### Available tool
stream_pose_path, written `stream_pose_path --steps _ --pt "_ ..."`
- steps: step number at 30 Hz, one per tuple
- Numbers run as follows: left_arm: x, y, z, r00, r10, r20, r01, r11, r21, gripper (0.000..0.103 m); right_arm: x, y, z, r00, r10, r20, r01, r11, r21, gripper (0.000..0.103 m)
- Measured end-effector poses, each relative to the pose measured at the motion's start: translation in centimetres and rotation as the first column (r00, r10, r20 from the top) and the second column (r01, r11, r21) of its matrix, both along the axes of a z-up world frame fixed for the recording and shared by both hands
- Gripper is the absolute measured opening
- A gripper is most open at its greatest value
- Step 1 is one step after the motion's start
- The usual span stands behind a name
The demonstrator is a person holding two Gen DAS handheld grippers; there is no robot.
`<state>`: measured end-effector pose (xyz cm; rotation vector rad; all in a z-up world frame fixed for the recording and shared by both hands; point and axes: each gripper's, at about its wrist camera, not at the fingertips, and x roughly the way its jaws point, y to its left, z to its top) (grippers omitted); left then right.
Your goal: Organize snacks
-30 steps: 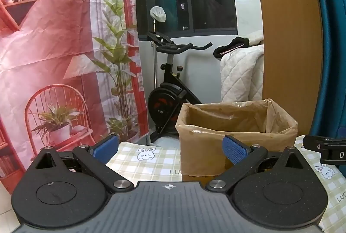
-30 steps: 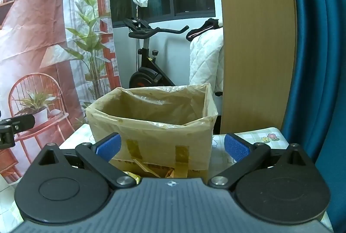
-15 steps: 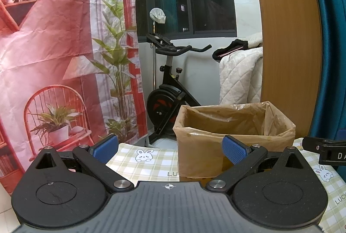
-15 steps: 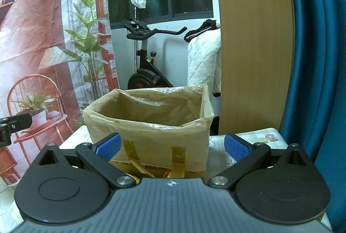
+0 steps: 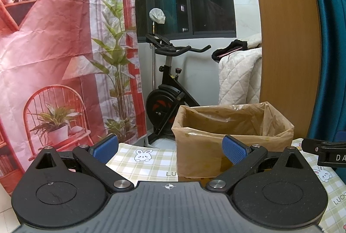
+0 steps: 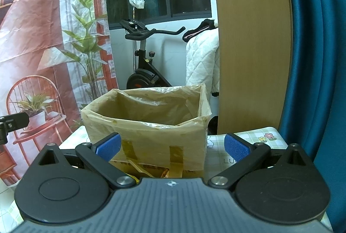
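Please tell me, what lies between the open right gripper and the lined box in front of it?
In the right wrist view, yellow snack packets lie between the right gripper and the lined box, at its base, partly hidden.

tan box [image 6: 151, 137], checked tablecloth [image 5: 149, 166], perhaps green

a cardboard box [image 6: 147, 124] lined with clear plastic stands upright and open-topped on the checked bench [image 5: 149, 166]; yellow snack packets [image 6: 149, 170] lie just before the box.
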<state>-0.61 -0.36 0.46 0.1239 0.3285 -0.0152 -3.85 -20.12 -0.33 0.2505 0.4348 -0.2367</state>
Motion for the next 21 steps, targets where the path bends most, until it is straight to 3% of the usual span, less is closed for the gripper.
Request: stream_pose_path --steps 21 --pt "0.04 0.14 -0.2 1.0 -0.003 -0.016 0.003 1.0 -0.015 0.103 0.06 -0.25 -0.49 1.0 0.001 -0.01 -0.001 1.0 0.002 0.103"
